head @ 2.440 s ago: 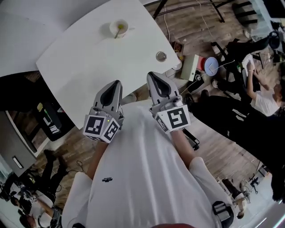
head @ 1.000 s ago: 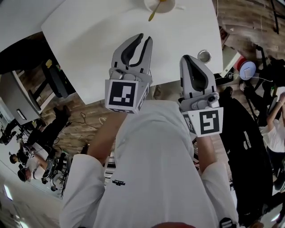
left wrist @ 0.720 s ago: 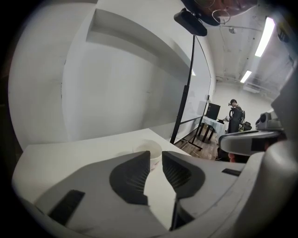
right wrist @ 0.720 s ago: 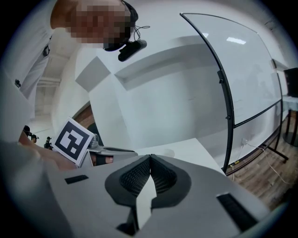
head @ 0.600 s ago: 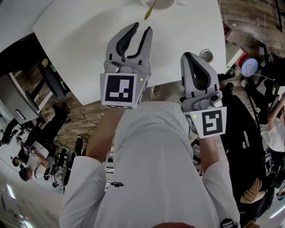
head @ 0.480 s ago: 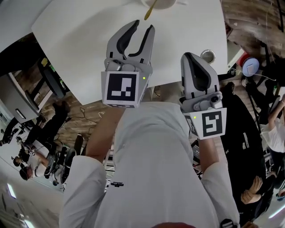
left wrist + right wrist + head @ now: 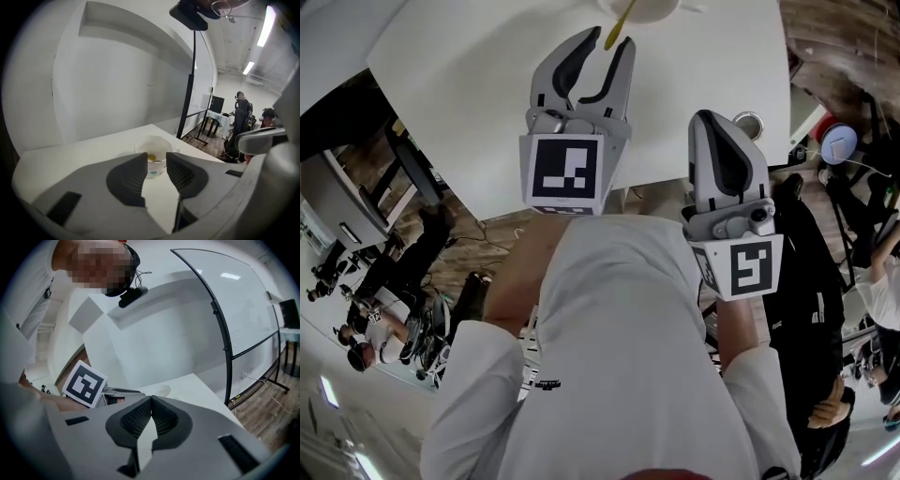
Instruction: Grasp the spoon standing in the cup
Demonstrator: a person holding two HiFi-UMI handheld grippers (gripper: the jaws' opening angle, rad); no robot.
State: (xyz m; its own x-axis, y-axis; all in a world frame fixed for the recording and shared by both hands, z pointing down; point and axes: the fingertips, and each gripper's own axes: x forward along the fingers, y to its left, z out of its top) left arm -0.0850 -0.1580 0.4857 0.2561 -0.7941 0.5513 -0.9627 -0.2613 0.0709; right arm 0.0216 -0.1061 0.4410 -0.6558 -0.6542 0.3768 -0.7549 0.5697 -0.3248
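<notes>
- Left tongs [image 7: 156, 160]: jaws opening, wide apart, nothing between the pads.
- Right tongs [image 7: 151, 400]: jaws closed together, empty, beside the left pair and farther from the cup.
- Cup [image 7: 154, 143]: white, on white worktop [image 7: 469, 84], just ahead of the left tips.
- Spoon [image 7: 151, 158]: yellow, standing in the cup, handle leaning toward the left tongs.
</notes>
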